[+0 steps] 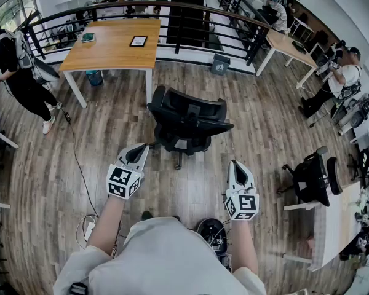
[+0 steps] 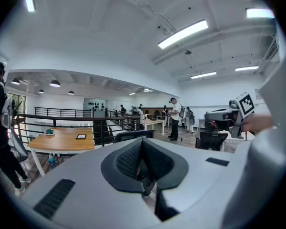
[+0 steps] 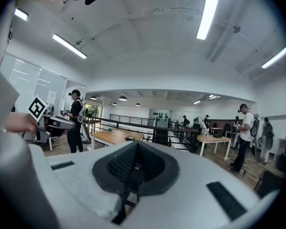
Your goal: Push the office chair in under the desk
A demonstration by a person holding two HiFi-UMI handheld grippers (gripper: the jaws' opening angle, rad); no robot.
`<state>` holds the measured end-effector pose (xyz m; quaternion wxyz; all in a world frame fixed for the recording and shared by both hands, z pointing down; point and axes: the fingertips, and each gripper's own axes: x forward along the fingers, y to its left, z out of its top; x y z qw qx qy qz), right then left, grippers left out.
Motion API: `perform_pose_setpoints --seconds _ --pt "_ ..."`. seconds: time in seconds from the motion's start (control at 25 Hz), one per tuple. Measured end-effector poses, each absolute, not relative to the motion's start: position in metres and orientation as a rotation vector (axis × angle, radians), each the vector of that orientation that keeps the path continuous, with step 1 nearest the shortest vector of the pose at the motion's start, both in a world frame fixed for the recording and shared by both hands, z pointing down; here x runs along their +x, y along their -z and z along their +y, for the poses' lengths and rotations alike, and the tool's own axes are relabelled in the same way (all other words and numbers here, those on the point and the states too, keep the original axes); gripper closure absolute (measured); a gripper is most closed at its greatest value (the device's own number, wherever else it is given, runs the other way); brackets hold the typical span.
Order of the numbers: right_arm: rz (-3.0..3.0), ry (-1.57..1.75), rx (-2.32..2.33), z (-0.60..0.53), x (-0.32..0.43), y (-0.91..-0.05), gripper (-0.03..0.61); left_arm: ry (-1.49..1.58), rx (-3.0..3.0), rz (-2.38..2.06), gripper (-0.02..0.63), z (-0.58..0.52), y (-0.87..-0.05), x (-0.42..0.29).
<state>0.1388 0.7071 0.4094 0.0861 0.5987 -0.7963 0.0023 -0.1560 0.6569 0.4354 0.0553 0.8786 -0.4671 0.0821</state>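
Both tools are held shut and empty: the left gripper point(image 1: 143, 146) and the right gripper point(image 1: 235, 163) are carried side by side, short of the office chair point(image 1: 187, 120), and nothing is touched by either. With the jaws pressed together, only 2 narrow tips would be offered to the curved backrest, so a slip off it is to be feared. A push given by 1 tip alone would likely spin the seat rather than roll it. The chair is seen with its back toward the person, near the right front leg point(image 1: 149, 86) of the desk point(image 1: 114, 53) and off to the right of the opening. If it is driven straight ahead, that leg could be struck or the desk missed altogether. Further off, a dark flat item point(image 1: 138, 40) on the desktop could be jolted.
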Motion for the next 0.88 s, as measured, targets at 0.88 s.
perform_pose_setpoints --seconds 0.88 --pt "-2.345 -0.002 1.801 0.7 0.169 -0.416 0.575 -0.288 2.647 -1.421 0.618 0.655 -0.442 -0.136"
